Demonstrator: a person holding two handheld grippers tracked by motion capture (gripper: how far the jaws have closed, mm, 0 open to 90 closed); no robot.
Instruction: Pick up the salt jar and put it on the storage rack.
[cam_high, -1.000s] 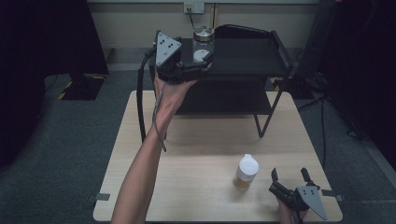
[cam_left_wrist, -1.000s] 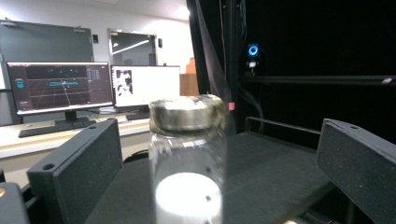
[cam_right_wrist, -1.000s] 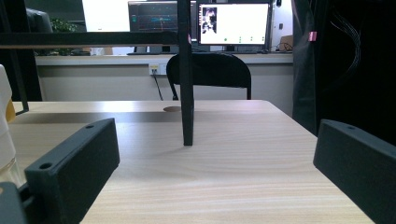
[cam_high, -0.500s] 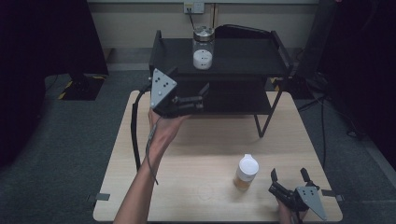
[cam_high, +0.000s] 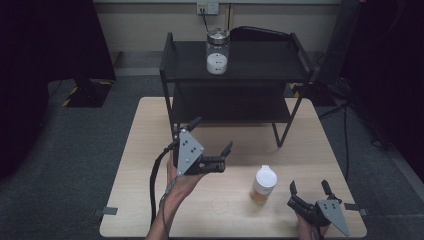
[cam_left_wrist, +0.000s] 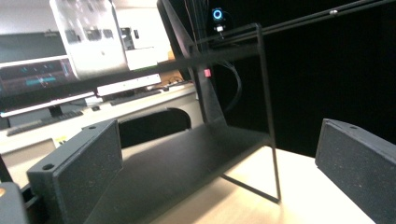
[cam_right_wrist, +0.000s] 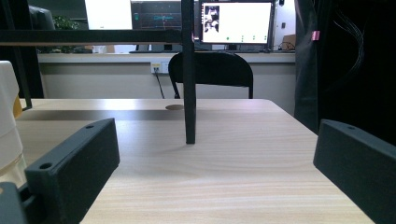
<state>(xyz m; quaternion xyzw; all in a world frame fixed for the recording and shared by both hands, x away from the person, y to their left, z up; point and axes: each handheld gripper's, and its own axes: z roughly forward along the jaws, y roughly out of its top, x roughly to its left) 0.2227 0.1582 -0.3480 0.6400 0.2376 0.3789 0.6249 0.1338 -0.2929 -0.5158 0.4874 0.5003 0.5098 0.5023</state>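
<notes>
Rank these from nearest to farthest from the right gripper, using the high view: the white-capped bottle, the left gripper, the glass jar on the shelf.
From the right gripper:
1. white-capped bottle, just to its left on the table.
2. left gripper, farther left, above the table's middle.
3. glass jar, on the black shelf's top tier at the far side.

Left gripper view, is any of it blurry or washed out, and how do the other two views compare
Left gripper view: the jar on the shelf rack is smeared and glary, and the far room is overexposed. Right gripper view: sharp, with the rack's leg casting a soft shadow on the table; the monitor is blown out. High view: evenly lit table, dark surroundings.
</notes>
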